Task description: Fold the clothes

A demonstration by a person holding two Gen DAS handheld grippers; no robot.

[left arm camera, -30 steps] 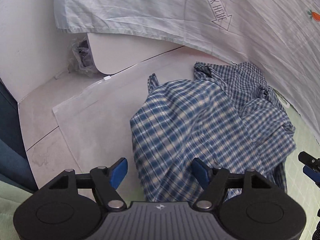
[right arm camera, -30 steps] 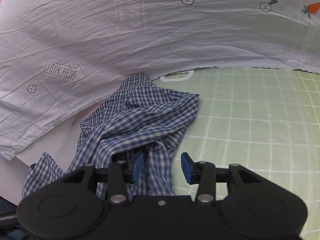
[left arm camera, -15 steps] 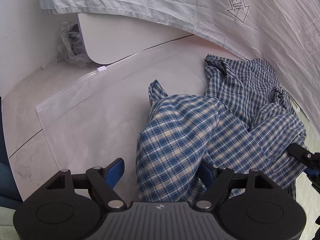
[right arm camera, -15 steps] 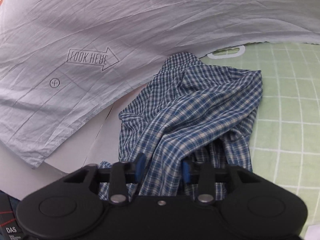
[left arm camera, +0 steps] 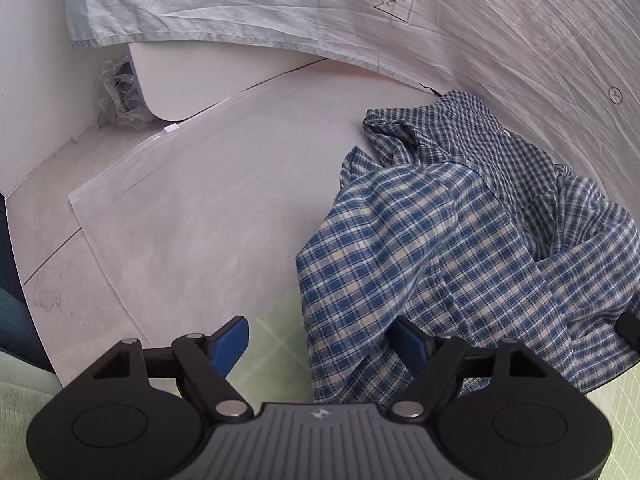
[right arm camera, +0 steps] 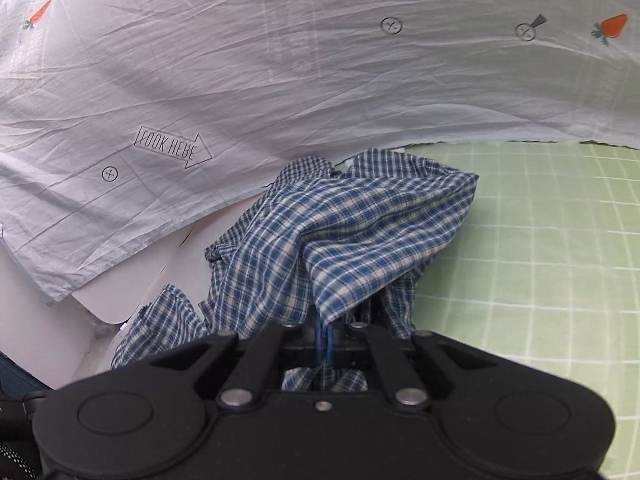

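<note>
White worktop (left arm camera: pixel 224 216) and green grid mat (right arm camera: pixel 540 240) carry a crumpled blue checked shirt (left arm camera: pixel 460 248) at frame centre. Right claw (right arm camera: pixel 325 338) pinches its cloth; left claw (left arm camera: pixel 320 344) gapes wide at the hem. Lifting one-handed could bunch the shirt further against the carrot-print sheet (right arm camera: pixel 280 80) behind.

The right gripper (right arm camera: pixel 325 338) has its blue fingertips almost wholly buried under a fold of the checked shirt (right arm camera: pixel 340 236), whose lower hem is cut off behind the gripper body. Crumpled plastic wrap (left arm camera: pixel 118 96) holds something dark, too blurred to identify. The printed sheet (left arm camera: pixel 460 28) runs off the frame.
</note>
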